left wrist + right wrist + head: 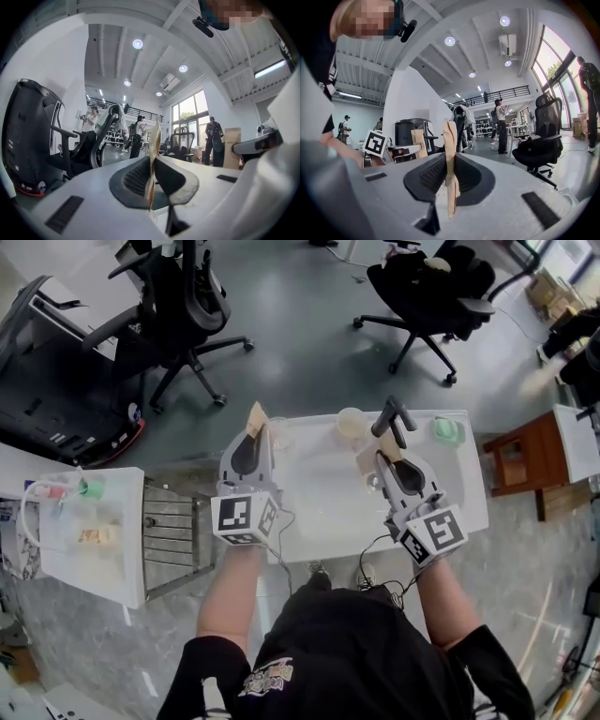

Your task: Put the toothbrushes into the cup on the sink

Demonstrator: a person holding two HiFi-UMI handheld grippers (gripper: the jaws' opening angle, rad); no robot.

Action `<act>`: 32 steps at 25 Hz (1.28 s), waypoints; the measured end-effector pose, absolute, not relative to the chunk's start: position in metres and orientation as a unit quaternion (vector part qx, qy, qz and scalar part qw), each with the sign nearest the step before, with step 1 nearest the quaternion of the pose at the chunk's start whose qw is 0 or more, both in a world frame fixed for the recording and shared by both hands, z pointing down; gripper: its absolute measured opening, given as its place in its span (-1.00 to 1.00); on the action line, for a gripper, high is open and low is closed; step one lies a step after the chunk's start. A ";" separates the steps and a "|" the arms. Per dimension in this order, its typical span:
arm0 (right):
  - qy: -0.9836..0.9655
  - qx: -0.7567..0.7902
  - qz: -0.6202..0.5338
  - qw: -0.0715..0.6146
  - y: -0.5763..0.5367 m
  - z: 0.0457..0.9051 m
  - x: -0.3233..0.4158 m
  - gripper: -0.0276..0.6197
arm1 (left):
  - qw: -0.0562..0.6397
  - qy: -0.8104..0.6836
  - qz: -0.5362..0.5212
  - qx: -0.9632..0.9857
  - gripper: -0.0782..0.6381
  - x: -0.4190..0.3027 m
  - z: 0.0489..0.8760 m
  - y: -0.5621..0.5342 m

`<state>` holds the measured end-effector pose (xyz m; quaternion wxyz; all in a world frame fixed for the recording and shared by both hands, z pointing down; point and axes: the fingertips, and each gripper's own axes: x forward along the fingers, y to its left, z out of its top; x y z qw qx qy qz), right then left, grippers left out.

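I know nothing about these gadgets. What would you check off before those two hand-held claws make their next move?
1. Cup stands on the sink at its far edge: ok.
2. Toothbrushes located: cannot tell, none shows clearly.
3. Left gripper free to pick something up, jaws together with nothing between them: ok.
4. Right gripper likewise free: ok.
5. Right gripper clear of the faucet: cannot tell, they overlap in the head view.
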<state>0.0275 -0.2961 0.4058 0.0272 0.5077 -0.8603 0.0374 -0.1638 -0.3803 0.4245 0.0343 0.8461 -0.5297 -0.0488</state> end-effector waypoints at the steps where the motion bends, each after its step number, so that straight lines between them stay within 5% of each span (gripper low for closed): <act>1: -0.859 0.511 0.039 0.028 -0.298 0.407 0.028 -0.76 | 0.036 -0.529 -0.046 0.847 -0.69 -0.164 0.429 -0.386; 32: -0.843 0.531 0.073 0.048 -0.321 0.445 0.042 -0.76 | 0.134 -0.540 0.052 0.829 -0.69 -0.160 0.559 -0.431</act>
